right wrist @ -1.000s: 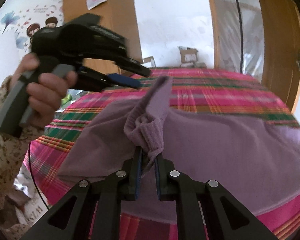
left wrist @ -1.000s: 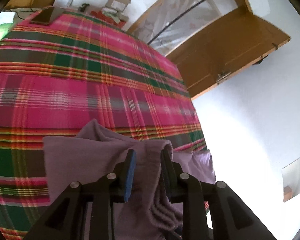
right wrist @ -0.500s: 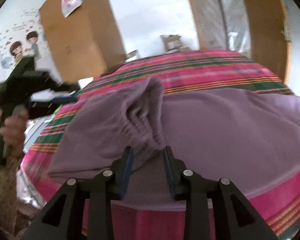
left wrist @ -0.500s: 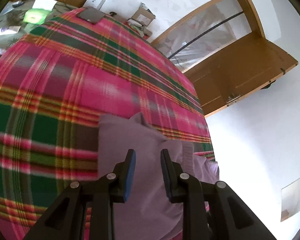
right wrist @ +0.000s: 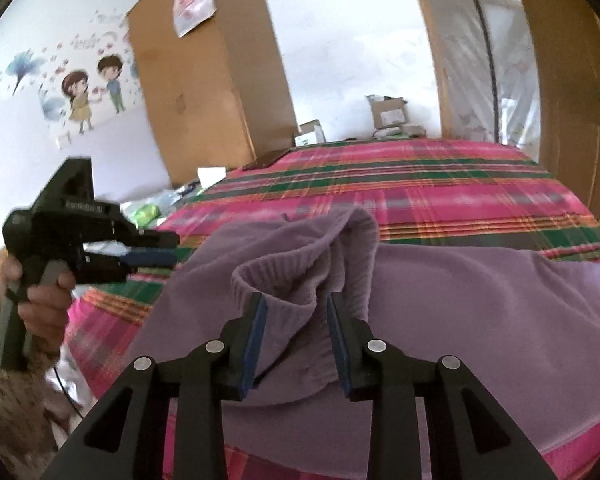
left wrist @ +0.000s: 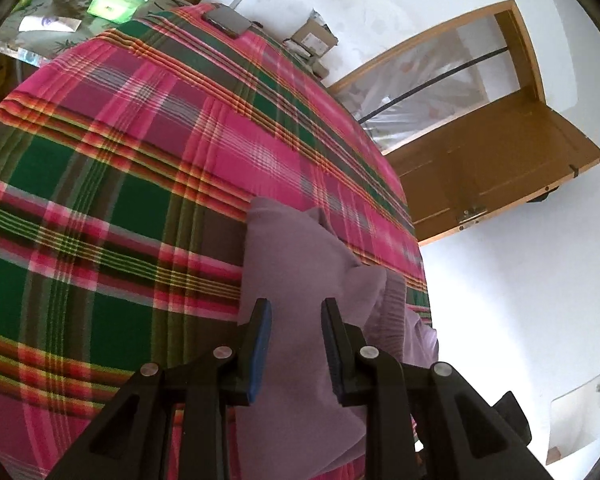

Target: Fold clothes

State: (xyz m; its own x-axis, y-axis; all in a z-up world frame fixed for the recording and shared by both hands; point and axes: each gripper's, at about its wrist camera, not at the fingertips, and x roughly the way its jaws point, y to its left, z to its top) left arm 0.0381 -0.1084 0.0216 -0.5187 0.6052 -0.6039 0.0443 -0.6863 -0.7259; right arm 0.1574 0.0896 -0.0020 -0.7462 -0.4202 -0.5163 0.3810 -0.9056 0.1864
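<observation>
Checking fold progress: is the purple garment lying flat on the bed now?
Not flat. The purple garment lies mostly spread on the plaid bedspread, but its ribbed cuff is bunched up in a hump.

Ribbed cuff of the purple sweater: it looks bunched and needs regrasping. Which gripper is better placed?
Right. The right gripper, open, straddles the ribbed cuff; the left gripper hangs off to the side.
</observation>
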